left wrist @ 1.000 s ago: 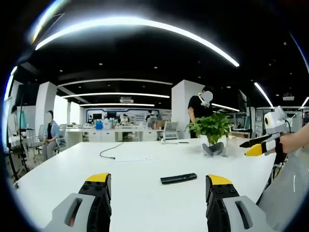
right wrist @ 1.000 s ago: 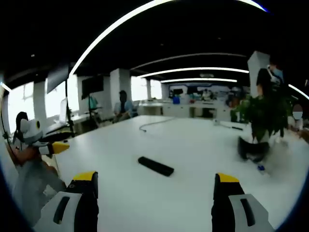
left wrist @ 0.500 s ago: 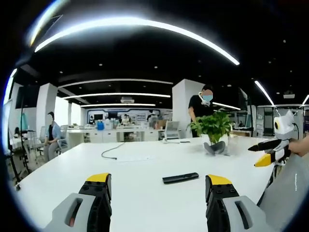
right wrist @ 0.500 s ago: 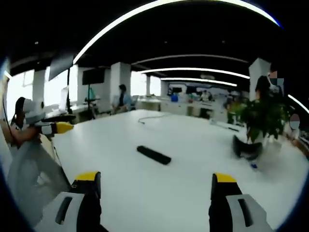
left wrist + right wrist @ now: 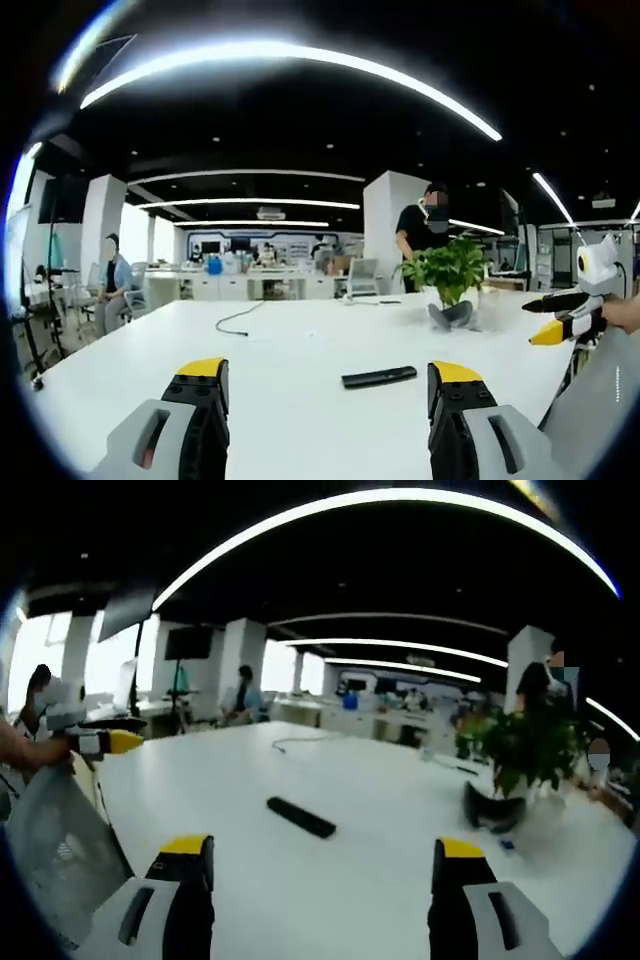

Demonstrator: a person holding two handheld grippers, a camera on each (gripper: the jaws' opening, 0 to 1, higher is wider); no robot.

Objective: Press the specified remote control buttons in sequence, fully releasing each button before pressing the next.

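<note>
- The left gripper point(image 5: 327, 385) hangs above the near edge of the white table point(image 5: 150, 350); its yellow-tipped jaws stand spread wide apart with nothing between them; their bases are cut off by the bottom of the left gripper view
- The right gripper point(image 5: 325, 860) is likewise spread and empty in the right gripper view; it also shows at the right edge of the left gripper view, partly cut off, with a hand point(image 5: 622, 313) behind it
- The black remote control point(image 5: 379, 377) lies flat on the table, ahead of both grippers and apart from them; its buttons are too small to make out
- A potted plant point(image 5: 447, 275) stands further back; it is blurred in the right gripper view; a thin cable point(image 5: 236, 318) lies on the far part of the table
- People point(image 5: 110, 290) in the background are small and indistinct
</note>
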